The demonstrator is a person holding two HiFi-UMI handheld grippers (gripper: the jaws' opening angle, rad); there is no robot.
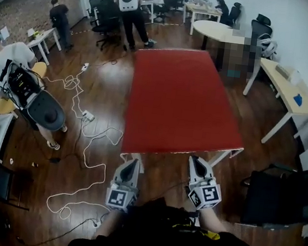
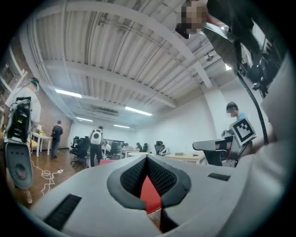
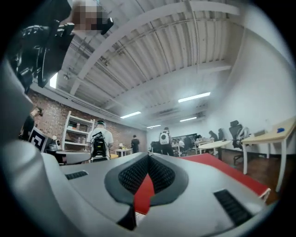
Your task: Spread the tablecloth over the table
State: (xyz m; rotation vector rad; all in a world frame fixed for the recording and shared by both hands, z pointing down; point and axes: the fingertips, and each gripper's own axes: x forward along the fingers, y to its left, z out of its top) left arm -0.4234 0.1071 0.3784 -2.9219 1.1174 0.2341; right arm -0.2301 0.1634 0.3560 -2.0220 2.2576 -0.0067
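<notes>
- A white cable (image 1: 79,138) is lying in loops on the wooden floor at the far left.
- The left gripper (image 1: 132,162) is pointing toward the near left corner of the table (image 1: 225,156). Its jaws are pressing together with nothing caught between them. Its tip is sitting just beside the cloth's near edge, and whether it is touching the edge cannot be told.
- The red tablecloth (image 1: 184,98) is lying flat across the tabletop, covering it from the near edge to the far end. In both gripper views it is showing as a red strip past the closed pads.
- The right gripper (image 1: 197,162) is pointing at the near edge toward the right corner. Its jaws are likewise closing on nothing, and its tip is just short of the cloth.
- A black office chair (image 1: 284,197) is standing to the right, well apart from the table.
</notes>
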